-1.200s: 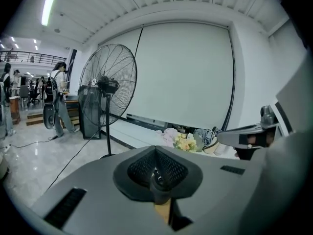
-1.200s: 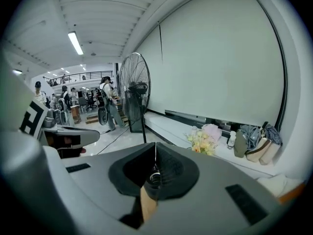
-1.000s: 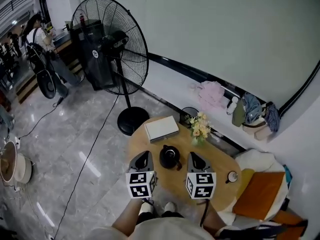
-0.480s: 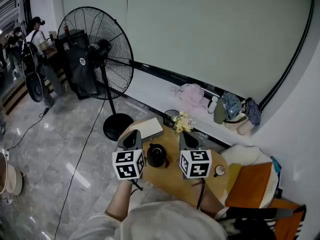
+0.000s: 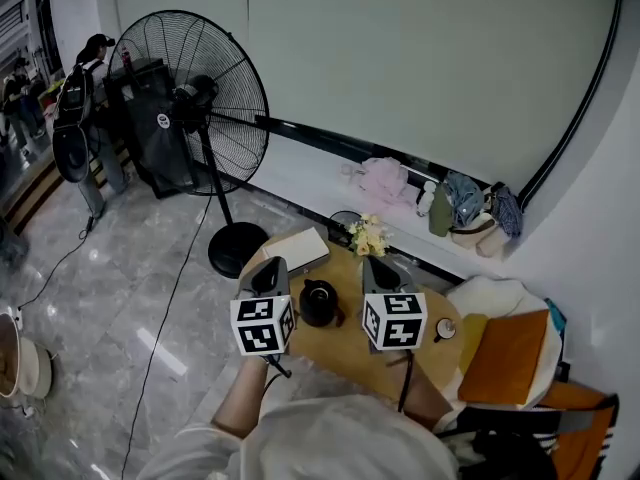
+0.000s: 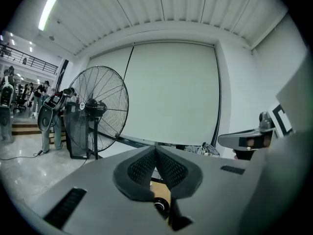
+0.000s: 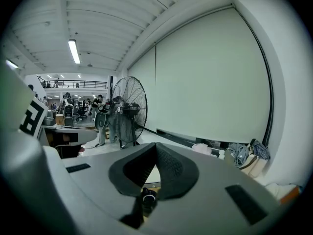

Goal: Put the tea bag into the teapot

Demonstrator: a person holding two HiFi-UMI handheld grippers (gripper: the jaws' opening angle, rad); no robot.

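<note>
The black teapot [image 5: 318, 303] stands on the round wooden tabletop [image 5: 340, 353], and both tools hang above it. The left gripper [image 5: 268, 273] is just to the teapot's left and the right gripper [image 5: 375, 268] just to its right, both aimed away from the person over the teapot's far side.

In the left gripper view the left gripper's fingers [image 6: 142, 168] are clenched tip to tip with nothing between them. The right gripper view shows the same, with those fingers [image 7: 168, 168] pressed together and empty.

No tea bag shows in any view, so I cannot tell where it is. It may lie somewhere on the tabletop, too small to pick out, or it may be inside the teapot. A small cup [image 5: 443, 328] sits well to the teapot's right, and a white box [image 5: 297, 249] and a bunch of flowers [image 5: 368, 236] lie beyond the teapot. None of them reads as a tea bag.

I judge this a pause that fits two stages. The bag may be still to be fetched, or it may be already dropped in and the tools drawn clear. Whether the lid is on is too small to settle, so the next move hangs on finding the bag.
</note>
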